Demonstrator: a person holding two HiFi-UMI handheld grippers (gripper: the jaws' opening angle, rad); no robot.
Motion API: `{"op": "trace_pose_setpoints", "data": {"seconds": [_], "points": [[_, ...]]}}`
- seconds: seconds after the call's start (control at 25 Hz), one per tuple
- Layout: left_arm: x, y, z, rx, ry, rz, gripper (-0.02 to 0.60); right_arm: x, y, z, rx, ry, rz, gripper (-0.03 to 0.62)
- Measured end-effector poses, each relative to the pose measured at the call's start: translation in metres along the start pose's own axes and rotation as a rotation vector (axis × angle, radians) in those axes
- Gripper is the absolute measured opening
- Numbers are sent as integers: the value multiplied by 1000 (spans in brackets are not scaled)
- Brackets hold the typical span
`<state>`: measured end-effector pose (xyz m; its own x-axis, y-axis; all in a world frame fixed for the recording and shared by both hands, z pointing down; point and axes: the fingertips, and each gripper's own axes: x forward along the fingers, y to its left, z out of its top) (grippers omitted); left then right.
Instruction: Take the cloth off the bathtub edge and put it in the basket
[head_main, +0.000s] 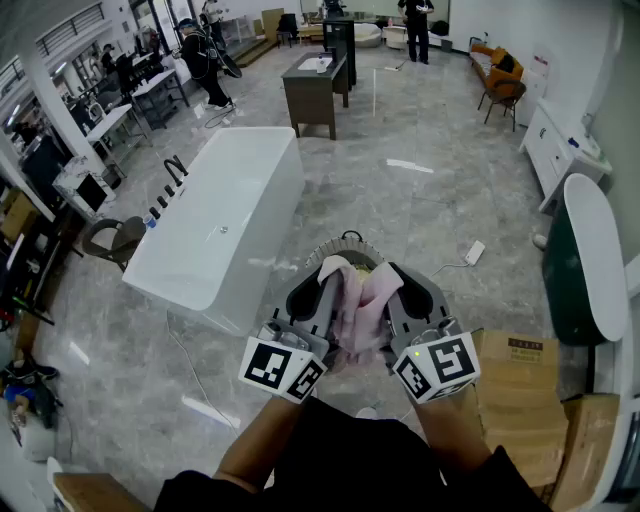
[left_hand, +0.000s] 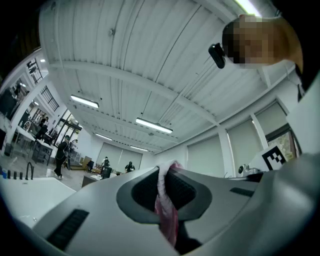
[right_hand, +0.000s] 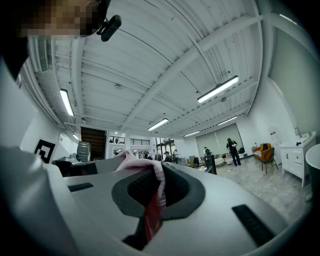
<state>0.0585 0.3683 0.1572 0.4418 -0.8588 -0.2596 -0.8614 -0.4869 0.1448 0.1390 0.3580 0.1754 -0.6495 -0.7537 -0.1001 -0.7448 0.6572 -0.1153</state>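
Observation:
In the head view a pink and white cloth (head_main: 358, 300) hangs bunched between my two grippers, held close in front of the person's body. My left gripper (head_main: 318, 292) is shut on the cloth's left part and my right gripper (head_main: 405, 292) on its right part. Just beyond them shows the round rim of the basket (head_main: 345, 243) on the floor, mostly hidden by the grippers. In the left gripper view the cloth (left_hand: 167, 212) is pinched in the closed left gripper (left_hand: 167, 192). The right gripper view likewise shows the cloth (right_hand: 151, 202) clamped in the right gripper (right_hand: 152, 187). Both cameras point up at the ceiling.
The white bathtub (head_main: 220, 235) with a dark faucet (head_main: 175, 170) stands to the left. Cardboard boxes (head_main: 520, 390) lie at the right, next to a dark green tub (head_main: 575, 285). A white power strip (head_main: 474, 252) lies on the marble floor. A dark vanity (head_main: 312, 95) and people stand farther back.

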Motion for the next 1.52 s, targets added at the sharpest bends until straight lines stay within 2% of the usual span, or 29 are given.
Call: {"op": "trace_pose_setpoints", "data": {"seconds": [0.2, 0.44, 0.64, 1.04, 1.32, 1.52], "points": [[5, -1, -5, 129, 16, 23, 31, 5, -4, -3, -130, -2, -38, 32], [21, -1, -9, 303, 70, 93, 32, 7, -21, -4, -172, -32, -90, 34], [26, -6, -26, 278, 114, 95, 31, 4, -31, -13, -153, -14, -95, 34], [64, 23, -26, 234, 94, 58, 32, 49, -58, -9, -98, -22, -92, 34], [94, 61, -17, 196, 63, 25, 32, 101, -56, -6, -88, -31, -35, 34], [128, 101, -13, 209, 59, 23, 32, 147, -69, -2, -114, -16, -51, 34]]}}
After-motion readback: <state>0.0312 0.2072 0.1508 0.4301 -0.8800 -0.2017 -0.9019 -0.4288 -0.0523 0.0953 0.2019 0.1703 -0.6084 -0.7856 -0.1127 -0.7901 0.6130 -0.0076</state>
